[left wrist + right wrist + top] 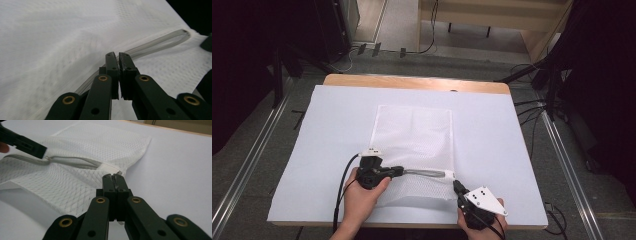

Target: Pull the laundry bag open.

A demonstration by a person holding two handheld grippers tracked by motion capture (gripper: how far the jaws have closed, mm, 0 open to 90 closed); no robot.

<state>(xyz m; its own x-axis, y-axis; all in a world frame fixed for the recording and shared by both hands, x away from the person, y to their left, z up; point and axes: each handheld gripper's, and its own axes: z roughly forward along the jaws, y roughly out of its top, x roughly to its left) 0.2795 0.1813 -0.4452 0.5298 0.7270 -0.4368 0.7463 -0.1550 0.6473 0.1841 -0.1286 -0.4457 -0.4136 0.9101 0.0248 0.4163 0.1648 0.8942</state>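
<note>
Item: white mesh laundry bag (414,150), flat on table (492,150). Left gripper (399,171) clamped on zipper pull (47,158); right gripper (457,187) clamped on bag's edge. Risk: pull could slip free, or mesh snag in zipper (424,173).

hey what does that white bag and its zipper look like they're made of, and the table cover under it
Bag: white synthetic mesh, probably polyester; a fine grid of holes, semi-sheer, soft wrinkles.
Zipper: grey tape with a fine coil, likely nylon; the pull looks metallic, too small to be sure.
Table cover: smooth matte white sheet, paper or foam board; a wooden edge shows at the far side.
</note>
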